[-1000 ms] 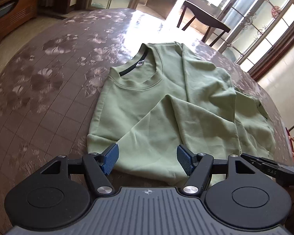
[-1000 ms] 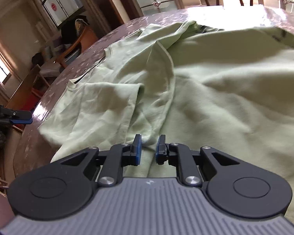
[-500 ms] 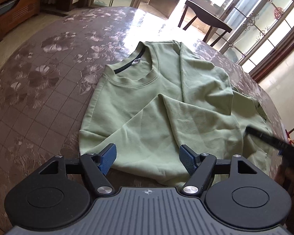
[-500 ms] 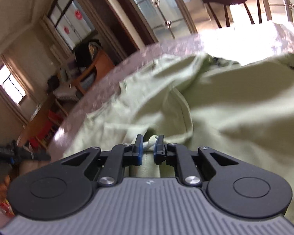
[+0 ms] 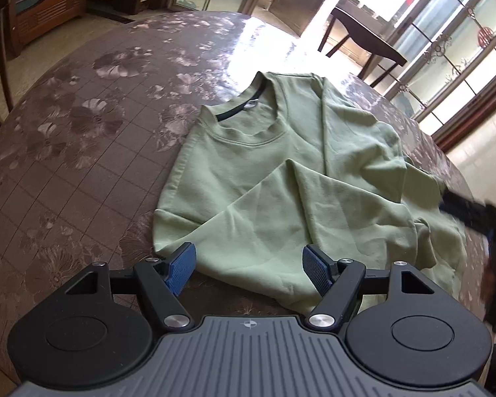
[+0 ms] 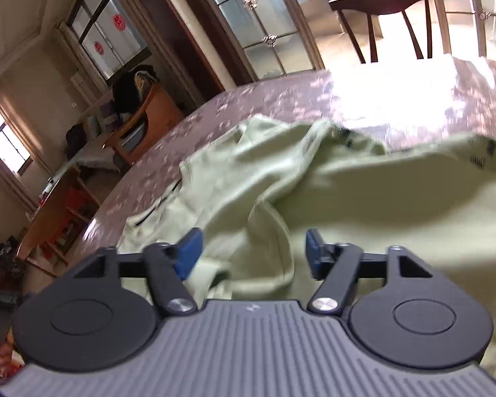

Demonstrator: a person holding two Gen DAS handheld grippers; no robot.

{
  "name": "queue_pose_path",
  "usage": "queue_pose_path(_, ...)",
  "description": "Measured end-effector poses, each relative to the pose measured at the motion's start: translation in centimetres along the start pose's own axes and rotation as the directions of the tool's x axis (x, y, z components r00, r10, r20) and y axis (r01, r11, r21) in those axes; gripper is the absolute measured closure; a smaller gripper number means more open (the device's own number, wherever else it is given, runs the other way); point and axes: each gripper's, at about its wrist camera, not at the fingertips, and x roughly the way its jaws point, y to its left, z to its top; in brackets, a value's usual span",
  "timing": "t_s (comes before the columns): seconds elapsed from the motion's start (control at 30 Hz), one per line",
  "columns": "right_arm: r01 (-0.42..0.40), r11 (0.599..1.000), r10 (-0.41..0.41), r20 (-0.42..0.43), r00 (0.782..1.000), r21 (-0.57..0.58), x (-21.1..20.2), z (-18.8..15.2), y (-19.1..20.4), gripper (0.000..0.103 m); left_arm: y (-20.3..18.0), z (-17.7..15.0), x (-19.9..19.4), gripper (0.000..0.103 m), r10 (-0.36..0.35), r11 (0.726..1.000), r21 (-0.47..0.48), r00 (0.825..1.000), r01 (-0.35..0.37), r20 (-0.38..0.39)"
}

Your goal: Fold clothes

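The left gripper [image 5: 249, 266] hovers with jaws wide and empty over the near hem of the pale green cotton sweatshirt [image 5: 281, 178], much as a second ago. The right gripper [image 6: 251, 251], pinched on a fabric ridge half a second earlier, now has its jaws opening; cloth lies between the pads, no longer pressed. By this reading, one fold is released and the next grasp is pending. The sweatshirt lies on the round brown floral-patterned table [image 5: 82, 125], collar far, one side folded diagonally inward, the right side rumpled.
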Motion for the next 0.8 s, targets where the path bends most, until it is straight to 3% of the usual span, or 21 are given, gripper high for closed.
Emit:
queue_pose_path(0.13,-0.078,0.993,0.084,-0.068,0.994,0.085,0.5,-2.6,-1.0,0.031,0.1,0.0,0.8,0.028,0.001,1.000,-0.017,1.000,-0.002,-0.022)
queue_pose_path(0.27,-0.158,0.962,0.188,-0.124,0.974,0.222,2.7,-4.4,-2.1,0.034,-0.9,0.3,1.3,0.028,-0.006,1.000,0.015,1.000,0.006,-0.030)
queue_pose_path(0.3,-0.168,0.953,0.205,-0.128,0.970,0.253,3.2,-4.6,-2.3,0.041,-1.1,0.3,1.3,0.028,-0.008,1.000,0.021,1.000,0.008,-0.029)
queue_pose_path(0.33,-0.171,0.949,0.209,-0.124,0.970,0.264,3.4,-4.7,-2.5,0.072,-1.4,0.4,1.3,0.028,-0.009,1.000,0.027,1.000,0.010,-0.028)
queue_pose_path(0.37,-0.174,0.948,0.211,-0.117,0.970,0.268,3.5,-4.8,-2.5,0.090,-1.6,0.5,1.3,0.028,-0.010,0.999,0.033,1.000,0.011,-0.026)
queue_pose_path(0.6,-0.235,0.952,0.237,0.016,0.971,0.196,1.3,-2.4,-1.5,0.090,-1.2,0.5,1.3,0.027,-0.003,1.000,0.007,1.000,0.003,-0.028)
queue_pose_path(0.8,-0.217,0.960,0.218,0.014,0.976,0.179,0.4,-1.3,-1.6,0.088,-1.3,0.4,1.5,0.027,-0.010,1.000,0.006,0.999,0.011,-0.030)
